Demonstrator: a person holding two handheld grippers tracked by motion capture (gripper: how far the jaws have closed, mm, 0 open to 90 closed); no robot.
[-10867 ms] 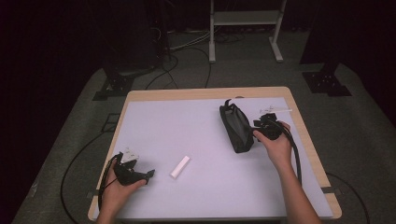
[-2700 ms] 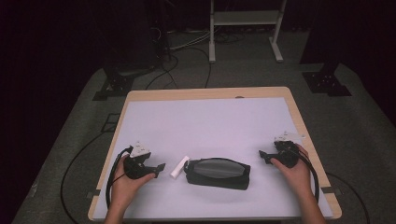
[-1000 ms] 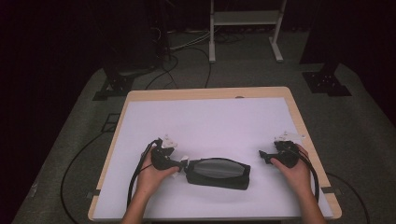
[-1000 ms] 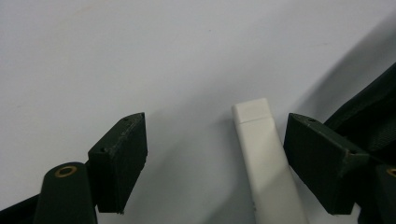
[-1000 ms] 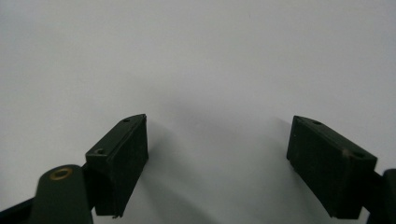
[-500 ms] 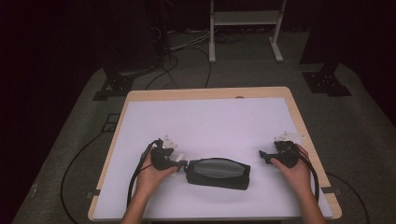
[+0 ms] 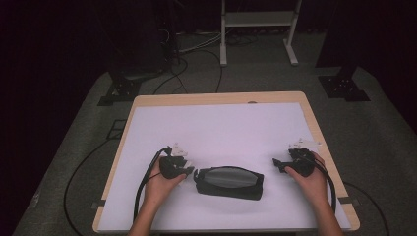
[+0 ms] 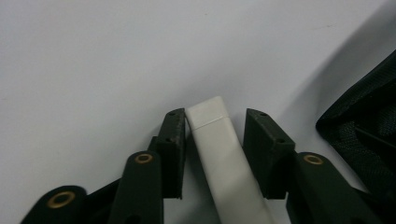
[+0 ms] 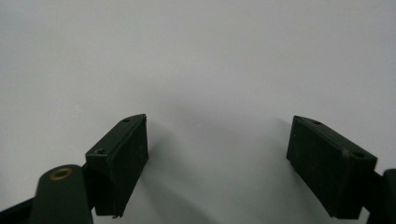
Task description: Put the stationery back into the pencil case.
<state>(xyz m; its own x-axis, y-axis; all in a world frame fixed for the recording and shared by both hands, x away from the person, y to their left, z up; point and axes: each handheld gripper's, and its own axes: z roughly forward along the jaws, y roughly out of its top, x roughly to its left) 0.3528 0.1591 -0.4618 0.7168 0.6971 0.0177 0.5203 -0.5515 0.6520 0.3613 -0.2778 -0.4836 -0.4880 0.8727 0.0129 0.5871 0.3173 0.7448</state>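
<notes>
Left hand-held gripper (image 8: pixel 212 140), jaws just closing, straddles white stick (image 8: pixel 224 158); left pad touching, right just apart. Pouch (image 7: pixel 228 182) just beside. Right hand-held gripper (image 9: pixel 217 158) spread over bare worktop (image 7: pixel 221 128).

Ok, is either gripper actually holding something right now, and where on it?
The left gripper has just been closing around the white stick near its capped end; one finger touches, the other stands off. The right gripper holds nothing.

My high view looks down on the table (image 7: pixel 216 123); both gripper views skim its white top close up
</notes>
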